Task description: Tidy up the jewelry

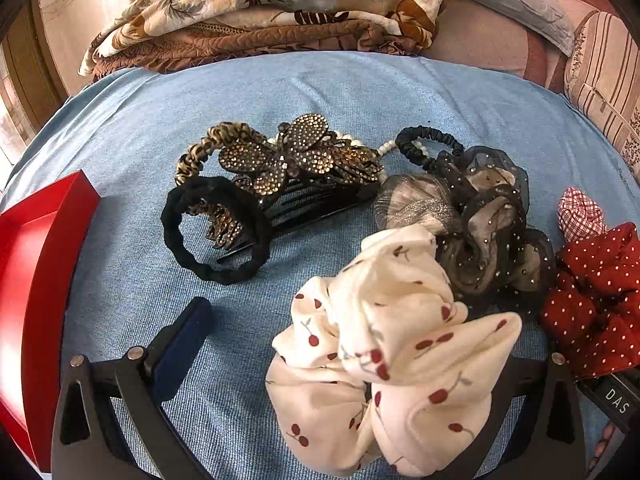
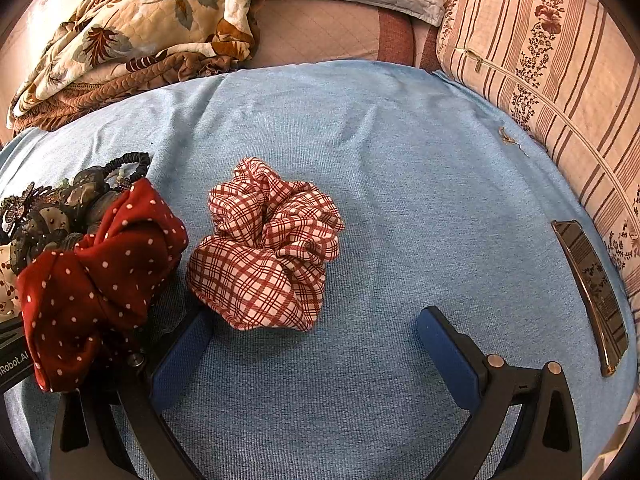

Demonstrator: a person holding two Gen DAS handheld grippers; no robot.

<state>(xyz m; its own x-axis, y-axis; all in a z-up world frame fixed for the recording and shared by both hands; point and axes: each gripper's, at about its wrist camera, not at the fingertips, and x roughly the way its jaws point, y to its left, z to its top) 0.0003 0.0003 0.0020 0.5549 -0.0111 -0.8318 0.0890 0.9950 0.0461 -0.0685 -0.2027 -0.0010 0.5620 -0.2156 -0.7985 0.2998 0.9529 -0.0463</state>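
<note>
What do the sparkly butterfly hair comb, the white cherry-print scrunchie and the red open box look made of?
The butterfly hair comb looks like dark plastic teeth under a bronze-toned metal butterfly set with rhinestones, judging by the glinting dots. The white cherry-print scrunchie seems a soft, matte woven fabric, gathered in loose folds. The red box looks rigid and smooth with a slight sheen, perhaps coated cardboard or plastic; I cannot tell which.

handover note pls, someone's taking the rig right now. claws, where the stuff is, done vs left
Left claw: open, empty; the cherry scrunchie lies between its fingers and hides the right one.
Right claw: open, empty, just short of the plaid scrunchie.
Pile on the blue cloth: butterfly hair comb, black hair tie, leopard hair tie, thin black hair tie, sheer black scrunchie, polka-dot scrunchie.
Red box at far left; no item shows in the visible part.
Done: apparently nothing sorted.
Left: everything.
</note>
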